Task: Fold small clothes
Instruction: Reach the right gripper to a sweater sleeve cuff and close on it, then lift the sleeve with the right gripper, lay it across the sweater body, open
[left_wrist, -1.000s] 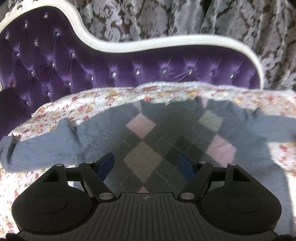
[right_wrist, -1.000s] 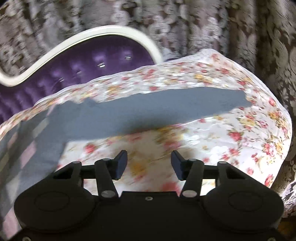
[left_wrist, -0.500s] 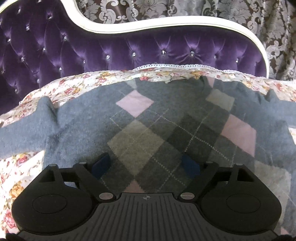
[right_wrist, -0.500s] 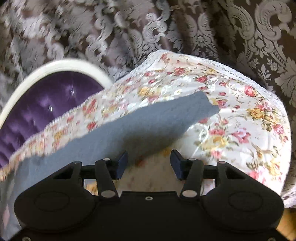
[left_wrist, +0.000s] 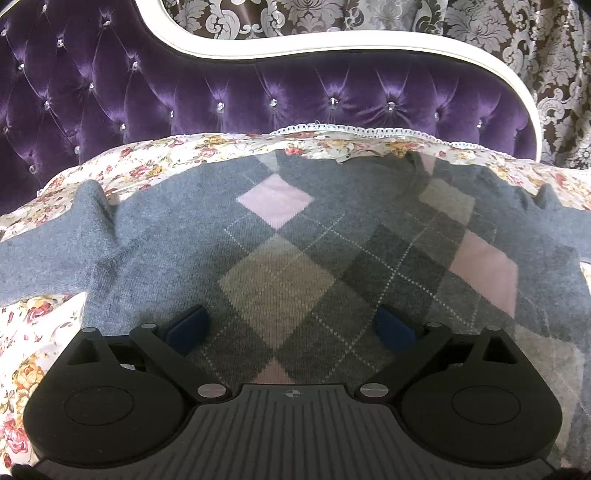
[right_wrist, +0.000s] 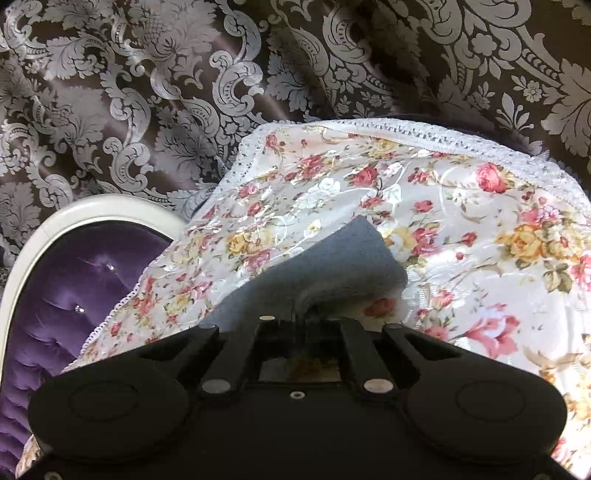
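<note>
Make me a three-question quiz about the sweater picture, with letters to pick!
1. Where does the sweater lie?
A on the flowery cover
B on the floor
C on a hanger

2. What colour is the sofa back?
A green
B purple
C orange

3. What is the right hand-held gripper doing?
A wide open
B pinching the grey sleeve
C holding a cup

Answers:
1 A, flowered cloth shows all around it.
2 B, tufted purple velvet.
3 B, its fingers meet on the sleeve's edge.
</note>
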